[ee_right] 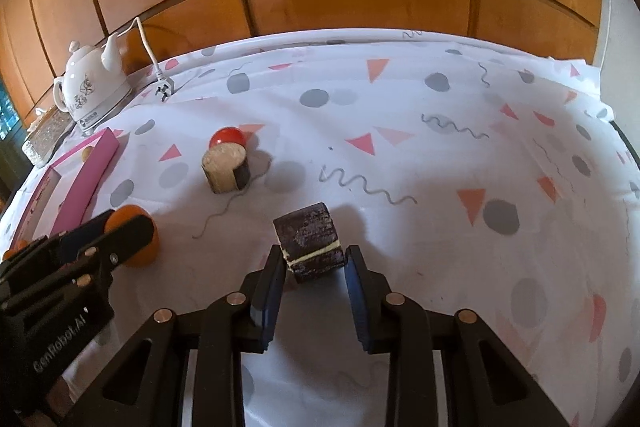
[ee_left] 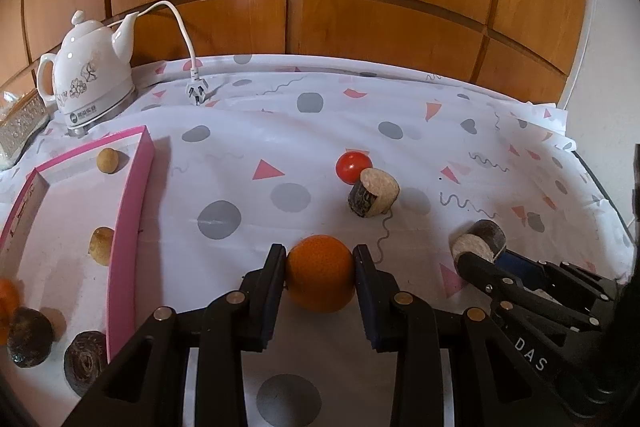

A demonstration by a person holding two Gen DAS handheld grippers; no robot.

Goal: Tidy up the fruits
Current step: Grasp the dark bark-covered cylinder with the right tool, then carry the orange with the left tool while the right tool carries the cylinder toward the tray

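My left gripper (ee_left: 320, 259) is shut on an orange (ee_left: 320, 277) that rests on the patterned tablecloth (ee_left: 248, 131); it also shows in the right wrist view (ee_right: 138, 241). My right gripper (ee_right: 314, 257) is shut on a dark cut sugarcane piece (ee_right: 310, 239), seen at the right in the left wrist view (ee_left: 480, 241). A second sugarcane piece (ee_left: 372, 193) lies mid-table, touching a red tomato (ee_left: 352, 167). A pink-rimmed box (ee_left: 132, 211) at the left holds two tan round fruits (ee_left: 107, 159), dark fruits (ee_left: 30, 337) and part of an orange.
A white electric kettle (ee_left: 90, 75) with a loose cord and plug (ee_left: 197, 93) stands at the back left. A patterned tissue box (ee_left: 20, 125) sits beside it. Wooden panelled wall runs behind the table. The table's right edge is near my right gripper.
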